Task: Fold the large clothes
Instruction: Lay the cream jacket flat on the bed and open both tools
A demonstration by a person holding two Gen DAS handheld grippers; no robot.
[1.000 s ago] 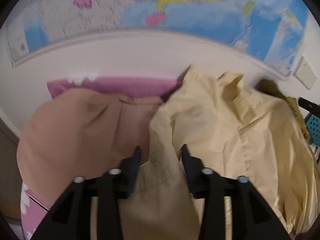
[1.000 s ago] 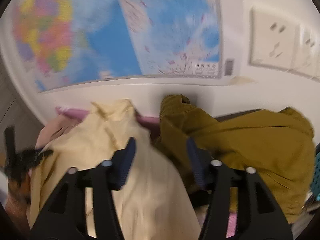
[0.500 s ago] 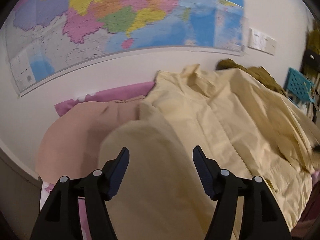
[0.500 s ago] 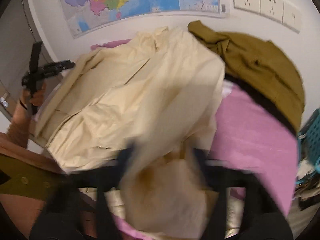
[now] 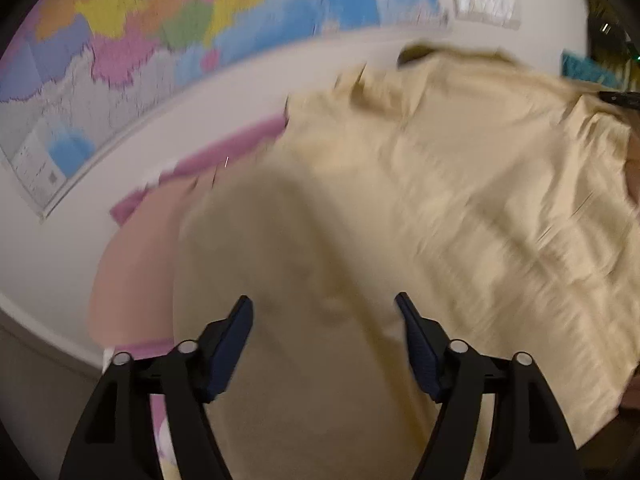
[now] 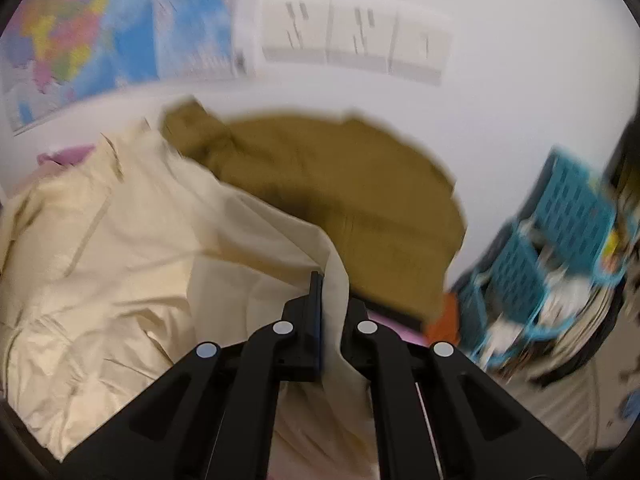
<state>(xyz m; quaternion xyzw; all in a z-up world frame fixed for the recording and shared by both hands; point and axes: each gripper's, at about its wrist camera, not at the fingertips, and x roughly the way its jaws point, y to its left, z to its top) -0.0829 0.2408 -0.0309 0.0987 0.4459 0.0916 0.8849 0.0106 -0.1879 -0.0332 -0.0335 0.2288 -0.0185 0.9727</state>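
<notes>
The right gripper (image 6: pixel 329 280) pinches a fold of the cream shirt (image 6: pixel 120 232). The left gripper (image 5: pixel 324 312) hangs spread wide above the same shirt (image 5: pixel 460 184), which lies collar toward the map wall (image 5: pixel 160 36), lengthwise away from it, beside an olive garment (image 6: pixel 340 184).

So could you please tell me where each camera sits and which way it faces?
Left wrist: on the left gripper, looking along its open fingers over the cream shirt toward the map.
Right wrist: on the right gripper, shut on the shirt's edge, facing the olive garment and wall sockets.
Both show shirt and map.
</notes>
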